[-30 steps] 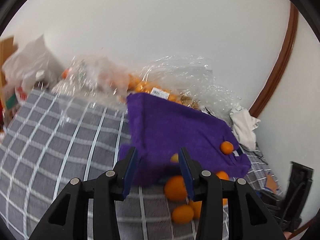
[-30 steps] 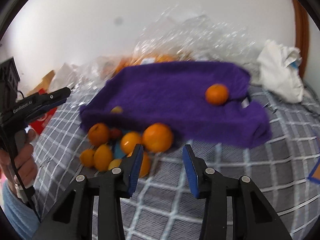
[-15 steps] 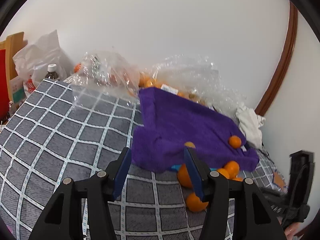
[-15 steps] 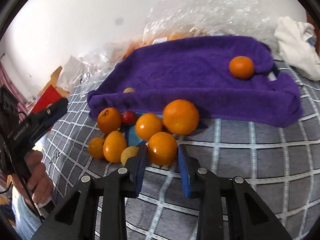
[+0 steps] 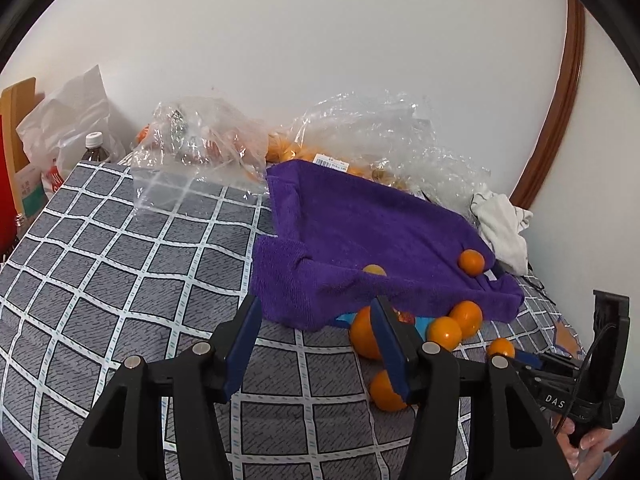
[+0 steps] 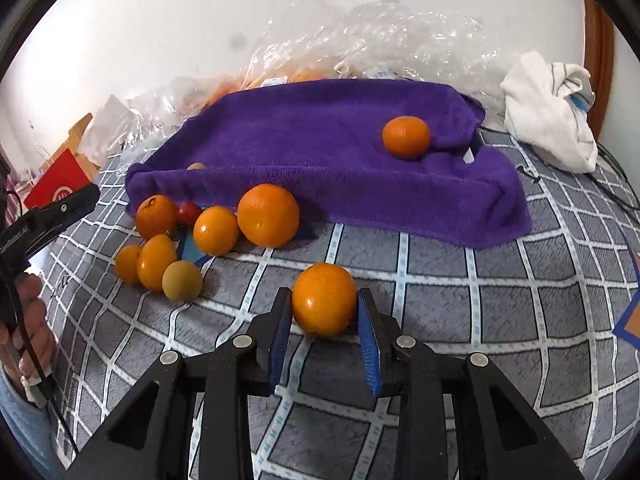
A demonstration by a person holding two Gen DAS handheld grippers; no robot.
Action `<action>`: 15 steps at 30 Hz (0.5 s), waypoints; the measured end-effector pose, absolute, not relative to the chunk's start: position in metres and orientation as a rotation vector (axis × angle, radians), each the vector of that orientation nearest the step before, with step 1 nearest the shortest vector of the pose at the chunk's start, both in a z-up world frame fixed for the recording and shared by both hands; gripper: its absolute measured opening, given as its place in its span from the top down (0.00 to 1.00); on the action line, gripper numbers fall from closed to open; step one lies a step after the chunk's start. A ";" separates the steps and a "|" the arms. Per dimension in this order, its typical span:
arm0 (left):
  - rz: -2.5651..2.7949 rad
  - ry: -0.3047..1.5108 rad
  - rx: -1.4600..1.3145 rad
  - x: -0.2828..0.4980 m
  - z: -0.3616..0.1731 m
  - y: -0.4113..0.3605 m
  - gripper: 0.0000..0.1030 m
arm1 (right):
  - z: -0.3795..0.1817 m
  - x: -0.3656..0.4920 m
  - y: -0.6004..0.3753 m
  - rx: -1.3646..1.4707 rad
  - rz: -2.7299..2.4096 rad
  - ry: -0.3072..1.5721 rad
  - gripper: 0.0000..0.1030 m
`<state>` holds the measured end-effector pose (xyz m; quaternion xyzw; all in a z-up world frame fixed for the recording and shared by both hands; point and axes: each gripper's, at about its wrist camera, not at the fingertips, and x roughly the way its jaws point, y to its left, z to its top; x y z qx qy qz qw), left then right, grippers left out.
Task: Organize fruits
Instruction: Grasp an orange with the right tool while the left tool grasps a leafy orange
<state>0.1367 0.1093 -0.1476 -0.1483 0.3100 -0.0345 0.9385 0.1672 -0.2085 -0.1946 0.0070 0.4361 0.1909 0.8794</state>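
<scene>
The left wrist view looks forward along its own two blue-padded black fingers (image 5: 316,344), low over the grey checked cloth surface (image 5: 120,264), facing the white wall with the folded purple towel (image 5: 360,232) ahead and to the right. The right wrist view sits lower and nearer, facing the long front edge of that purple towel (image 6: 340,152) from the other side. Both views share the towel, the small orange fruit resting on it (image 5: 471,262) (image 6: 406,137), the crumpled clear plastic bags behind (image 6: 380,40) and the white rag (image 6: 548,116). Each view catches the other black handheld gripper at its edge (image 5: 576,392) (image 6: 44,220)
</scene>
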 end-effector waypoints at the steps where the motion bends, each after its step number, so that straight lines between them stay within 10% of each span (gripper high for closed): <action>1: -0.073 0.642 -0.299 0.138 -0.149 0.109 0.48 | -0.194 0.167 -0.208 0.010 0.398 0.904 0.69; 15: -0.200 0.764 -0.205 0.151 -0.159 0.064 0.48 | -0.187 0.156 -0.248 0.066 0.387 0.836 0.69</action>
